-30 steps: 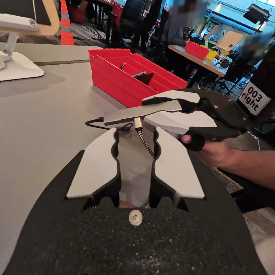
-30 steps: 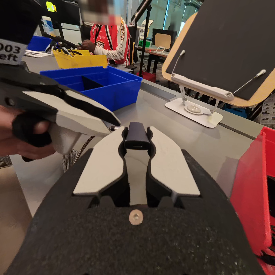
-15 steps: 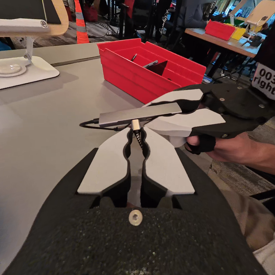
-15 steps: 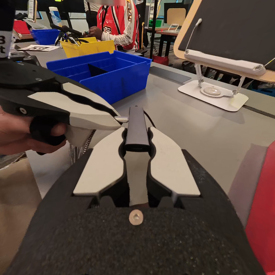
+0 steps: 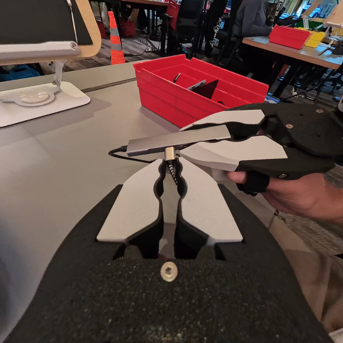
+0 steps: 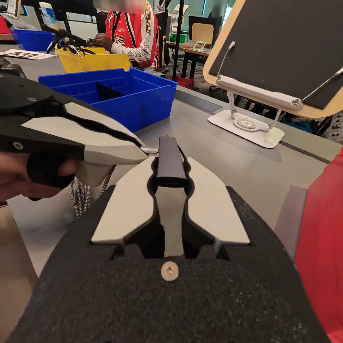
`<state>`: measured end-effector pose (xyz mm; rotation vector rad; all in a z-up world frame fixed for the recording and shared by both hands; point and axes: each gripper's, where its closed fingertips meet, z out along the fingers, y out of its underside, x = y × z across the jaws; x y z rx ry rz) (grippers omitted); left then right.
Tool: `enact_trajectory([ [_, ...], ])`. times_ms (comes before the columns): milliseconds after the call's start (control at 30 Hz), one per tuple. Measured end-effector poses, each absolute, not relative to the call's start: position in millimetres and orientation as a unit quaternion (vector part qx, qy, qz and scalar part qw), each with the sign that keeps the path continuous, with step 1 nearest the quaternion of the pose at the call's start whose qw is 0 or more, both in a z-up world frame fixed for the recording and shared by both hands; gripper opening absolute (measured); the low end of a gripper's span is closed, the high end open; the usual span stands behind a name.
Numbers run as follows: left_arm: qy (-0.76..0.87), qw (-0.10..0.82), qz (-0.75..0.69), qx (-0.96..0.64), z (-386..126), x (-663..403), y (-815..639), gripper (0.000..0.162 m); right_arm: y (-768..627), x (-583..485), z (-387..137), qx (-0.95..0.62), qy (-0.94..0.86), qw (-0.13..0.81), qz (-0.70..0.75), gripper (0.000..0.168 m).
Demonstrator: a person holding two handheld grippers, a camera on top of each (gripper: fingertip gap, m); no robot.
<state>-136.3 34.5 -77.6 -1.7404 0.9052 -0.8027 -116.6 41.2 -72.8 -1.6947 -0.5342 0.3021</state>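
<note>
Left wrist view: the left claw (image 5: 170, 168) is clamped on a braided cable (image 5: 172, 171) just behind its silver plug (image 5: 169, 153), which sits at the side of a slim grey hub (image 5: 178, 142). The right claw (image 6: 169, 172) is clamped on that hub's end — both held above the grey tabletop (image 5: 65, 157). Beyond stand a red bin (image 5: 185, 96) and a blue bin (image 6: 130, 104).

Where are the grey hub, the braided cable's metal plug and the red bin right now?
grey hub (image 5: 178, 142): left wrist view, on its flat top face.
braided cable's metal plug (image 5: 169, 153): left wrist view, on the silver shell below the hub's side.
red bin (image 5: 167, 104): left wrist view, on its near outer wall.
</note>
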Motion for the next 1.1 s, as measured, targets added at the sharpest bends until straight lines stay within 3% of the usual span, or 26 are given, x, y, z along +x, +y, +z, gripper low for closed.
enact_trajectory([
  [67, 0.372, 0.492, -0.324, -0.717, -77.4, -138.6, 34.6, 0.009, 43.4, -116.0, -73.5, -0.744, -0.216, 0.615, 0.15, 0.026],
  [133, 0.373, 0.511, -0.337, -0.697, -68.7, -144.6, 25.0, 0.003, 63.4, -59.0, -69.6, -0.757, -0.128, 0.637, 0.077, 0.025],
  [167, 0.385, 0.523, -0.32, -0.69, -65.5, -149.6, 21.6, 0.003, 66.1, -38.3, -63.2, -0.758, -0.096, 0.634, 0.122, 0.025],
  [233, 0.385, 0.535, -0.308, -0.686, -60.1, -158.6, 21.0, 0.003, 55.4, -30.3, -49.6, -0.737, -0.153, 0.656, 0.054, 0.025],
  [700, 0.357, 0.493, -0.314, -0.729, -88.9, -167.8, 34.9, 0.003, 50.2, -49.8, -58.1, -0.737, -0.173, 0.646, 0.101, 0.025],
  [800, 0.354, 0.486, -0.32, -0.732, -92.4, -168.8, 30.4, 0.003, 53.4, -44.7, -20.2, -0.716, -0.192, 0.663, 0.105, 0.025],
  [967, 0.381, 0.497, -0.295, -0.722, -95.7, -171.2, 27.3, 0.003, 66.8, 29.8, 103.2, -0.66, -0.173, 0.728, 0.064, 0.025],
  [1100, 0.381, 0.497, -0.302, -0.719, -92.6, -172.2, 26.3, 0.003, 116.0, 101.8, 121.2, -0.7, -0.151, 0.698, 0.011, 0.025],
])
